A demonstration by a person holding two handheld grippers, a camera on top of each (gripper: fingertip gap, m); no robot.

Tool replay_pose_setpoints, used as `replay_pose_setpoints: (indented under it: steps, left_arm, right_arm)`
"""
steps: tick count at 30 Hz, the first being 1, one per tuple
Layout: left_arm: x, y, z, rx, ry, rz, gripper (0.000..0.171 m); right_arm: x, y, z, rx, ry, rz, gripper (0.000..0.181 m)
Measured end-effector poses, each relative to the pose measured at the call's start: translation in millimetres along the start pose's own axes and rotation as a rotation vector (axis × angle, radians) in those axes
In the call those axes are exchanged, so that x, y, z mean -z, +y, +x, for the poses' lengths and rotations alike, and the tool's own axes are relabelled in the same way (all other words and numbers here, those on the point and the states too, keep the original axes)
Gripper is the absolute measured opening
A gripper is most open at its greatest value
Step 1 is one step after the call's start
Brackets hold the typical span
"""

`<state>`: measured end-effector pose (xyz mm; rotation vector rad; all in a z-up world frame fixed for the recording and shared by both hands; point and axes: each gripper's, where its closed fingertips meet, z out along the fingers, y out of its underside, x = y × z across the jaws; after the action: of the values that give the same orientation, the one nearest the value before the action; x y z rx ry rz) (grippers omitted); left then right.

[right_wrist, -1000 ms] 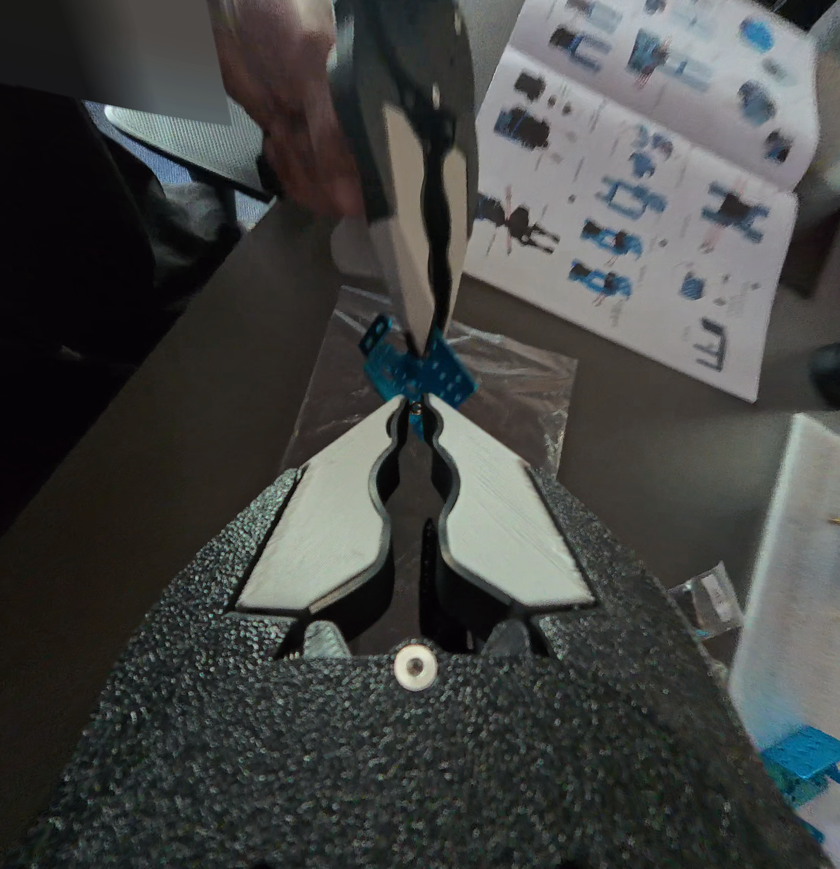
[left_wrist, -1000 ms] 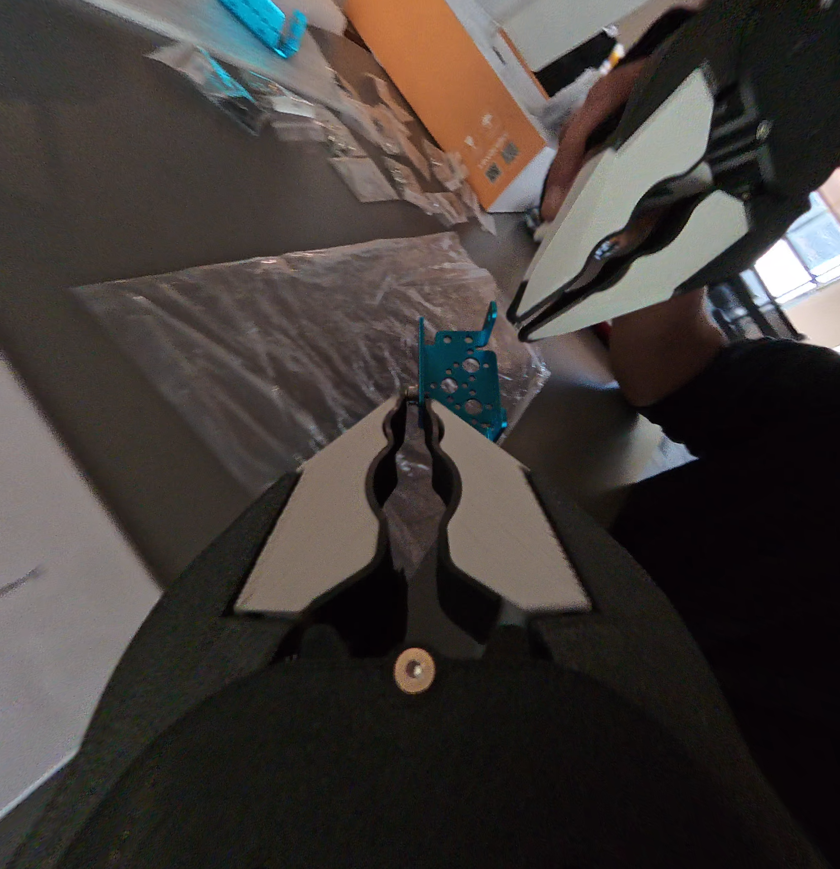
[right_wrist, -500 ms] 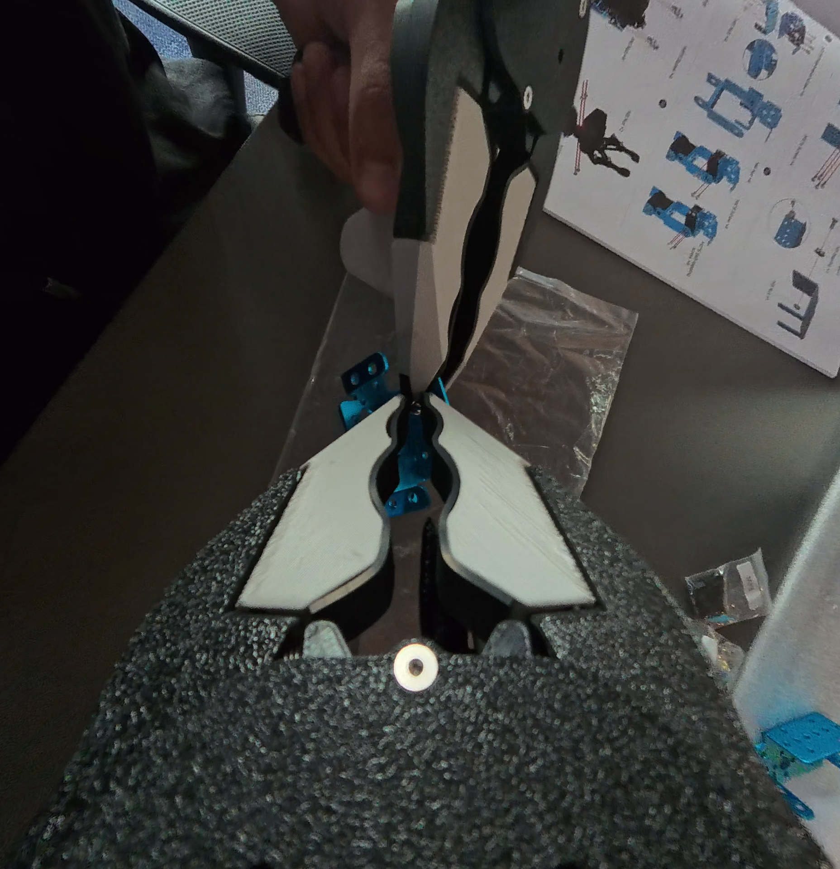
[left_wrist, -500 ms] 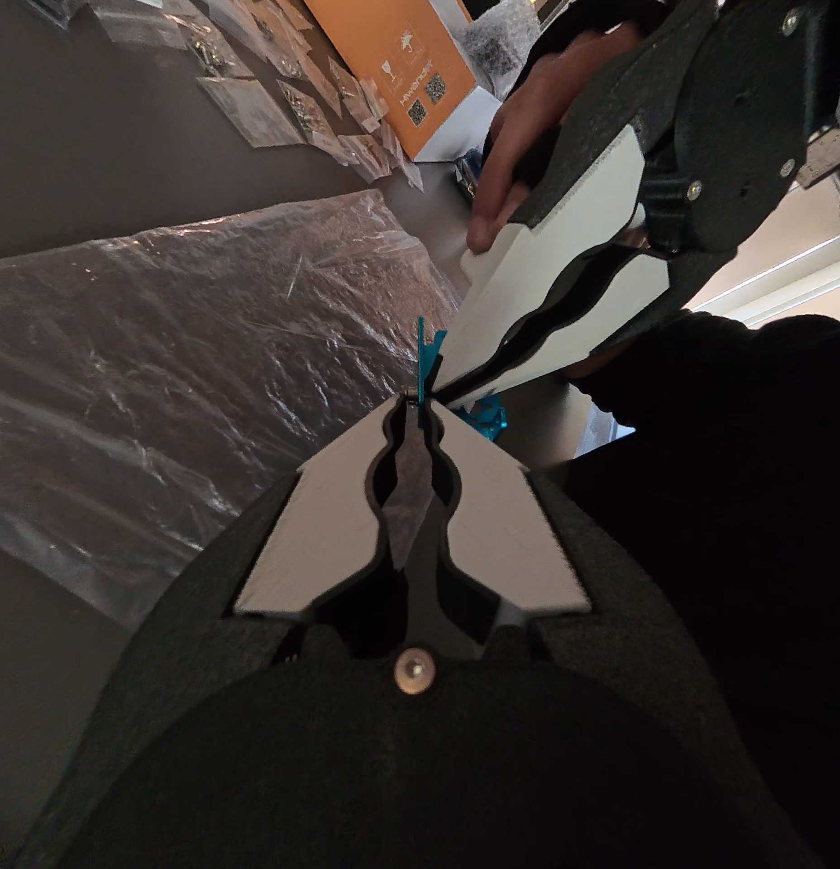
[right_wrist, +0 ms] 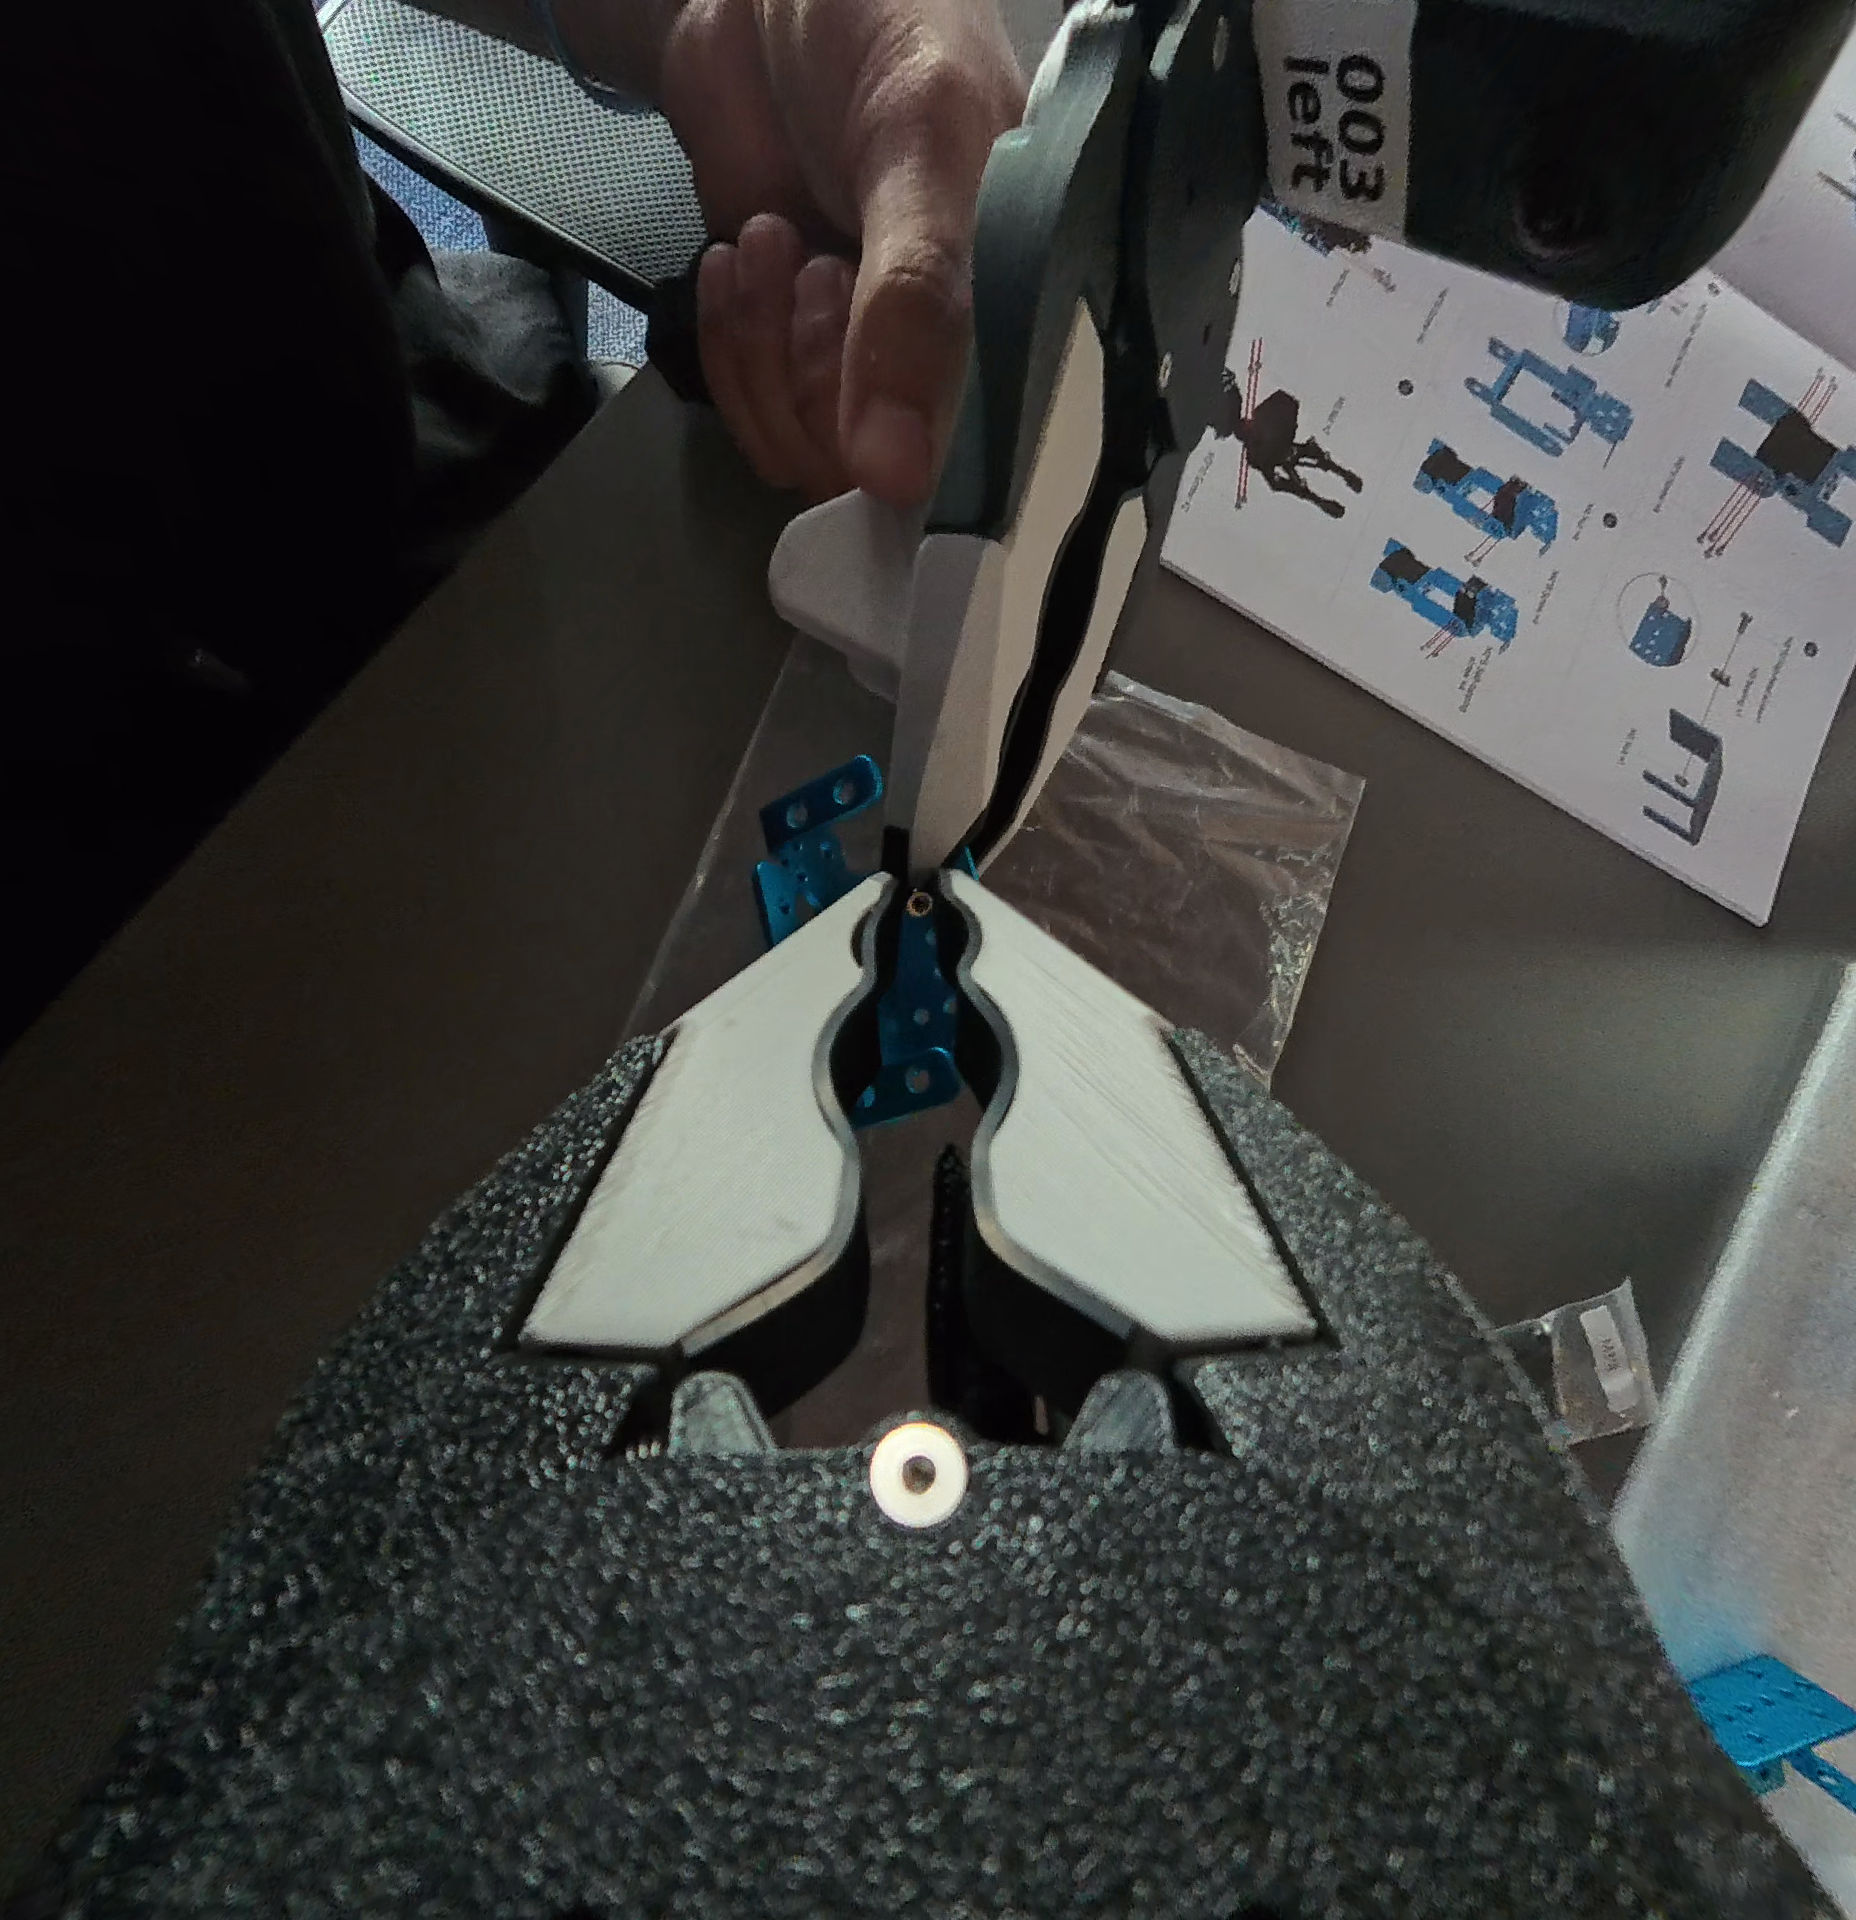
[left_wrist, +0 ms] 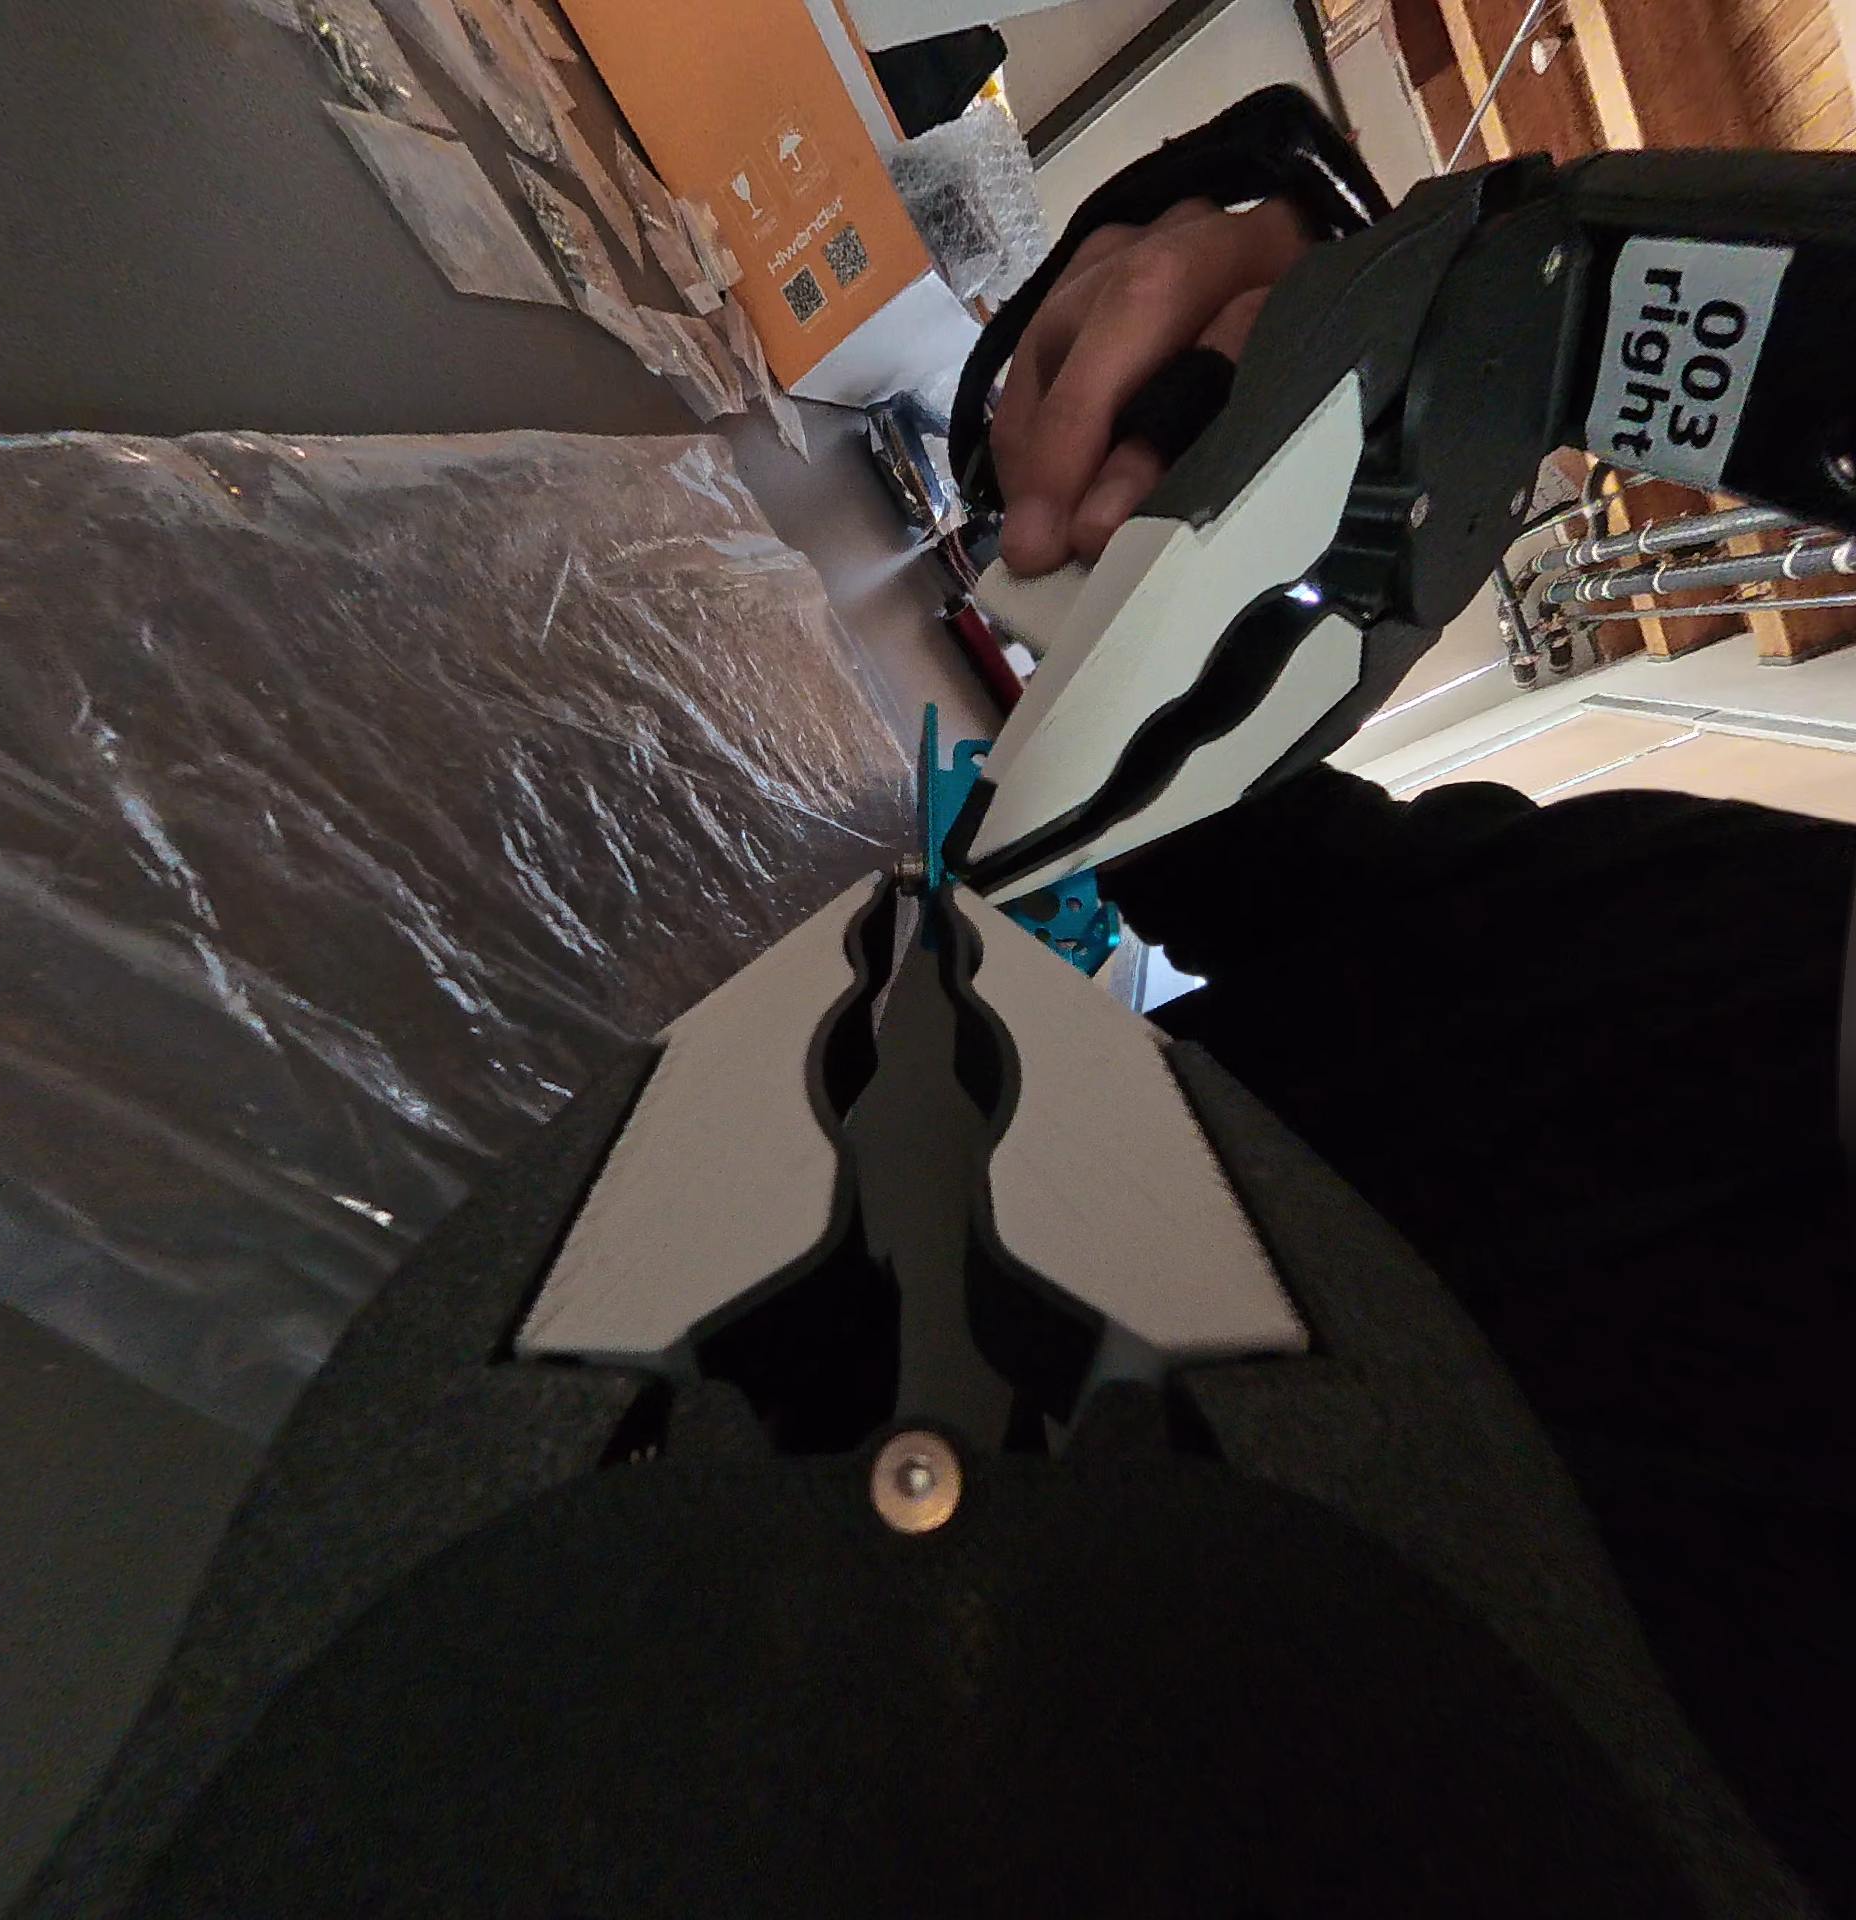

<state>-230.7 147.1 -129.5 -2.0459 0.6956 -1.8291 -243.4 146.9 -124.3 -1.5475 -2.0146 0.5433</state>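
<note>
A blue perforated metal bracket [right_wrist: 812, 831] is held upright over a clear plastic bag [right_wrist: 1173, 821] on the dark table. My left gripper [left_wrist: 919, 896] is shut on the bracket's edge [left_wrist: 936, 800], with a small silver screw head [left_wrist: 908, 869] at its tips. It comes down from above in the right wrist view [right_wrist: 929, 847]. My right gripper [right_wrist: 916, 896] is shut on a small brass part [right_wrist: 916, 902], pressed against the bracket right at the left gripper's tips. The right gripper enters the left wrist view from the upper right [left_wrist: 963, 862]. A hand holds each gripper.
An open instruction booklet [right_wrist: 1526, 540] lies at the far right. An orange box [left_wrist: 737, 145] and several small parts bags [left_wrist: 456, 208] lie beyond the plastic bag [left_wrist: 436, 779]. A pale tray [right_wrist: 1786, 1299], a small bag [right_wrist: 1599, 1361] and another blue plate [right_wrist: 1765, 1725] are at the right. The table edge [right_wrist: 467, 582] runs along the left. My two grippers' fingertips are within a few centimetres of each other.
The right gripper has come in from above and apart to meet the left gripper's tips at the bracket. Both grippers stay shut, and the bracket has sunk closer to the bag.
</note>
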Motion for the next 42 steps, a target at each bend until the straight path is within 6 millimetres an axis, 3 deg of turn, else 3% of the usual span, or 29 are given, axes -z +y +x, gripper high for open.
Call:
replay_pose_setpoints:
  steps: [7, 12, 14, 17, 22, 26, 31, 34, 40, 42]
  left_arm:
    - [1.3, -1.8, 3.9, 0.026, 0.033, 0.018, 0.006]
    - [4.6, -7.2, -4.3, -0.055, -0.075, 0.050, 0.006]
    - [9.4, -12.1, -14.2, -0.164, -0.207, 0.068, 0.006]
    - [25.1, -17.7, -38.6, -0.431, -0.532, 0.028, 0.006]
    - [44.6, -26.0, -55.9, -0.839, -0.915, -0.071, 0.006]
    - [51.3, -33.9, -54.6, -1.080, -1.063, -0.095, 0.006]
    - [49.3, -36.9, -49.1, -1.377, -1.173, -0.158, 0.006]
    - [49.5, -38.0, -47.7, -1.368, -1.172, -0.135, 0.006]
    - [45.6, -27.2, -51.7, -0.875, -0.952, -0.004, 0.006]
    - [44.3, -22.8, -52.2, -0.812, -0.914, -0.017, 0.006]
  right_arm:
    - [6.2, -7.6, 4.1, 0.012, 0.032, 0.044, 0.005]
    - [35.1, -10.3, 23.0, -0.093, 0.084, 0.152, 0.016]
    - [36.9, 6.6, 35.8, -0.229, 0.066, 0.174, 0.033]
    - [17.4, 40.8, 43.5, -0.369, -0.005, 0.150, 0.034]
    - [-5.7, 31.6, 43.7, -0.382, -0.031, 0.233, 0.027]
    - [-16.7, 31.6, 45.0, -0.288, 0.072, 0.164, 0.027]
    - [-17.6, 31.8, 44.2, -0.337, 0.062, 0.172, 0.026]
    - [-18.9, 32.1, 40.1, -0.356, 0.057, 0.164, 0.026]
    - [-6.9, 19.3, 47.1, -0.338, 0.156, 0.182, 0.025]
    - [-9.7, 19.4, 48.6, -0.327, 0.167, 0.185, 0.025]
